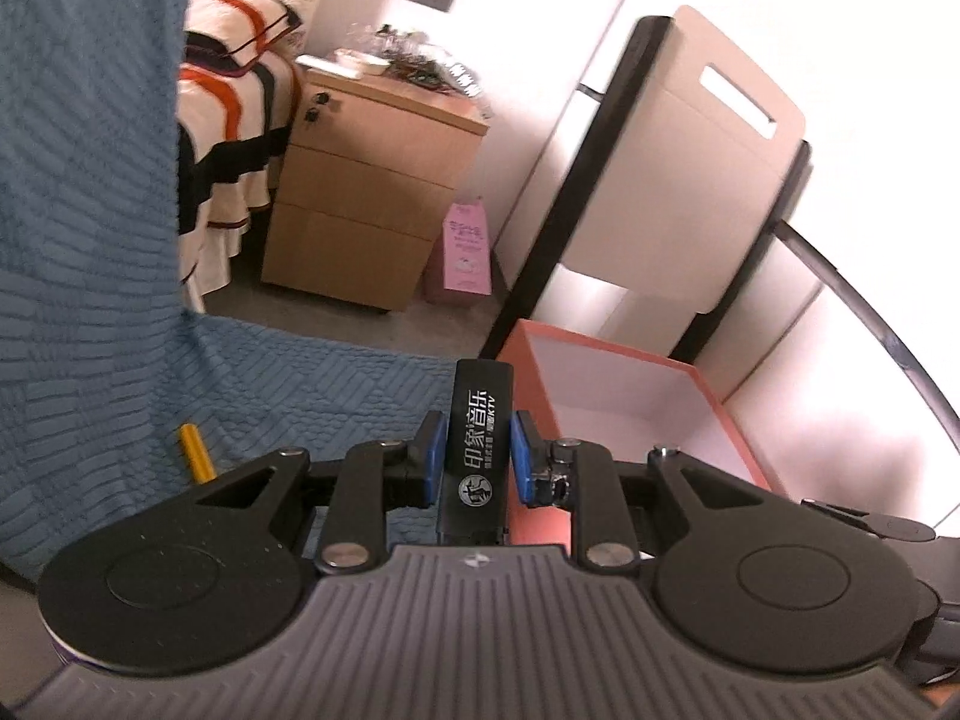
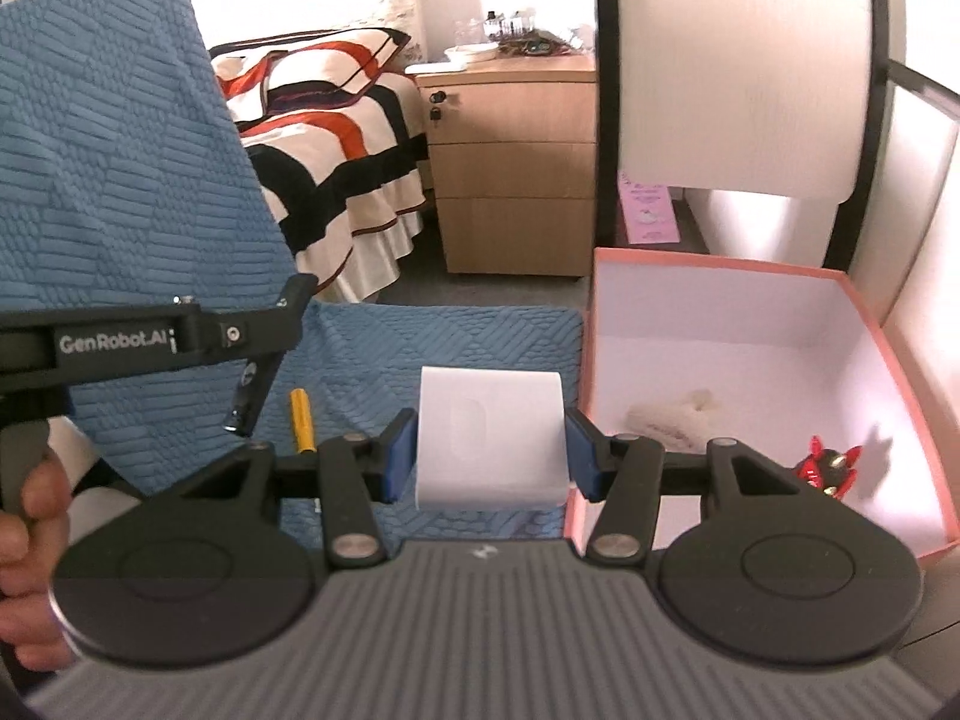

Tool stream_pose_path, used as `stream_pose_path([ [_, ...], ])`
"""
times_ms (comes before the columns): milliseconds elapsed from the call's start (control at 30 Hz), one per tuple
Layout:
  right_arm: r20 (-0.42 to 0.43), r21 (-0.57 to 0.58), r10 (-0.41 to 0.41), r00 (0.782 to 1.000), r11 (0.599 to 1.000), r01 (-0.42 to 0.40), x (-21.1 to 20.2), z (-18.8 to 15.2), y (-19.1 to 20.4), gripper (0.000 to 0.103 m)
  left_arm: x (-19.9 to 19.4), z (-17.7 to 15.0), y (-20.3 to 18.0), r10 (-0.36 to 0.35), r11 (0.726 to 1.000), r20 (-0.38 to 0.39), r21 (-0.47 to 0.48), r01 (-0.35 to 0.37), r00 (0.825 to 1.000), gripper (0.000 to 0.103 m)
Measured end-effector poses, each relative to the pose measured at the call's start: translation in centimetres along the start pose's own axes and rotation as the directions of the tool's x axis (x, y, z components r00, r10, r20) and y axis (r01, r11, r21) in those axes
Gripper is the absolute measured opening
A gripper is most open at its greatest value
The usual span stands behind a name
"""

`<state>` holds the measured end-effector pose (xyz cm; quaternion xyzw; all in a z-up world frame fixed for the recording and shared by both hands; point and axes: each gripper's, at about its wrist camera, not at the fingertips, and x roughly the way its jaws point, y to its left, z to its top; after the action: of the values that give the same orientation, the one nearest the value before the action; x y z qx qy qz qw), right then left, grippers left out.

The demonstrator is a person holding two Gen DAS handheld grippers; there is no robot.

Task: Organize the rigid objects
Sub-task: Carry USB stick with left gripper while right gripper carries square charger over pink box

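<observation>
In the left wrist view, left tool [image 1: 478, 457] clamped on a slim black printed lighter-shaped block [image 1: 477, 450], above blue quilted cover [image 1: 300, 384], beside open pink cardboard box [image 1: 735, 420]. In the right wrist view, right tool [image 2: 491, 455] gripping white rounded plastic block [image 2: 491, 435], beside the box; yellow pen [image 2: 302, 420] on the cover.
</observation>
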<state>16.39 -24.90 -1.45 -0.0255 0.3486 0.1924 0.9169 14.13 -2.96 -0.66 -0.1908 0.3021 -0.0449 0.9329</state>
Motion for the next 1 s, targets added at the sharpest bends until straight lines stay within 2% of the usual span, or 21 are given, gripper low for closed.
stream_pose_path([
  [433,0.029,0.076,-0.119,0.993,0.99,0.116,-3.2,-1.0,-6.2,0.055,3.2,-0.2,-7.2,-0.113,0.992,-0.034,0.059,0.115,0.993,0.027],
  [567,0.005,0.119,-0.167,0.986,0.979,0.165,-3.0,-1.9,-8.6,0.055,5.3,-0.3,-9.6,-0.121,0.986,-0.058,0.106,0.127,0.991,0.027],
  [767,-0.033,0.181,-0.189,0.981,0.965,0.192,-1.6,-2.9,-11.6,0.055,9.7,-1.2,-12.7,-0.136,0.979,-0.13,0.132,0.153,0.982,0.027],
  [1000,-0.096,0.222,-0.197,0.976,0.951,0.213,1.1,-3.4,-14.7,0.055,15.1,-2.1,-14.1,-0.139,0.979,-0.228,0.116,0.169,0.964,0.027],
])
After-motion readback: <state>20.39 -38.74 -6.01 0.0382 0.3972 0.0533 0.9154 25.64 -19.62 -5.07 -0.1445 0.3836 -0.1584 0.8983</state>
